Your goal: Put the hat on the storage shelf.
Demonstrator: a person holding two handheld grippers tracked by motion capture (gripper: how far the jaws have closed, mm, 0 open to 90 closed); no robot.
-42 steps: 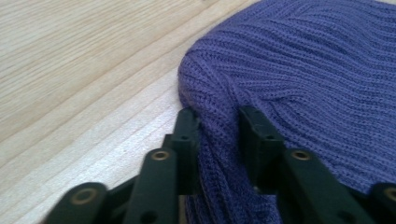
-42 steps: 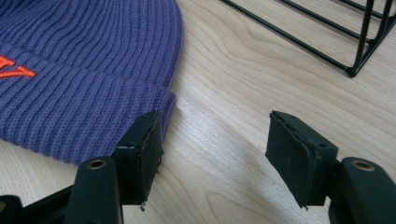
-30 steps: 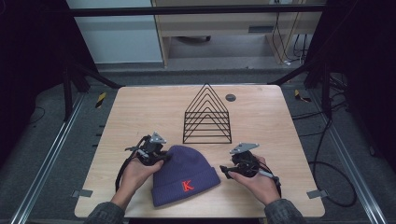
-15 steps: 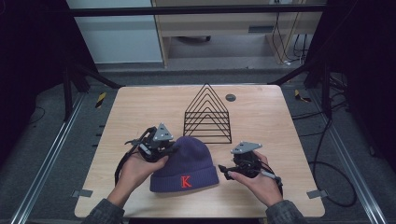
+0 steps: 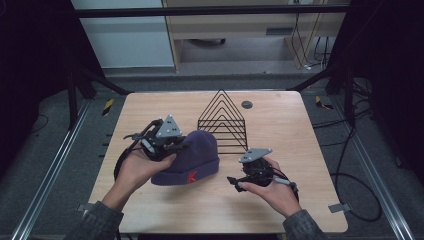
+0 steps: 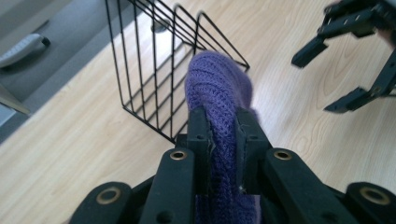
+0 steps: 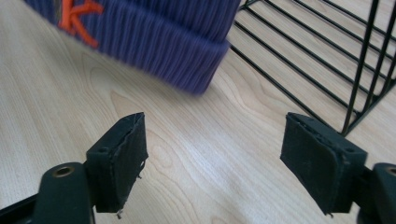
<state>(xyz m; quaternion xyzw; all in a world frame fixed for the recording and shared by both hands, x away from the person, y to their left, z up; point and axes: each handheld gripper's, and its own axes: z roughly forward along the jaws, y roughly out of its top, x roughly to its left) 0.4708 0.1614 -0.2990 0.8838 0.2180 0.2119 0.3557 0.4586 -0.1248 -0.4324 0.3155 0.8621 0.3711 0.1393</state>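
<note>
Left gripper (image 5: 176,145) fingers (image 6: 201,135) clamped on the crown of the purple knit beanie (image 5: 192,157), lifting it toward the black wire rack (image 5: 222,120); cuff end still on the tabletop (image 5: 280,120). Right gripper (image 5: 239,183) fingers wide apart, empty, just beside the cuff. Likely step: carrying beanie to rack; next, right takes the cuff. Light wood tabletop, dark surroundings, cabled floor.

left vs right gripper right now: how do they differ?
The left gripper is shut on the purple beanie, lifting its top; the right gripper is open and holds nothing. In the high view the left one sits beside the wire rack, the right one nearer the person. Both have black jaws and a grey plate.
</note>
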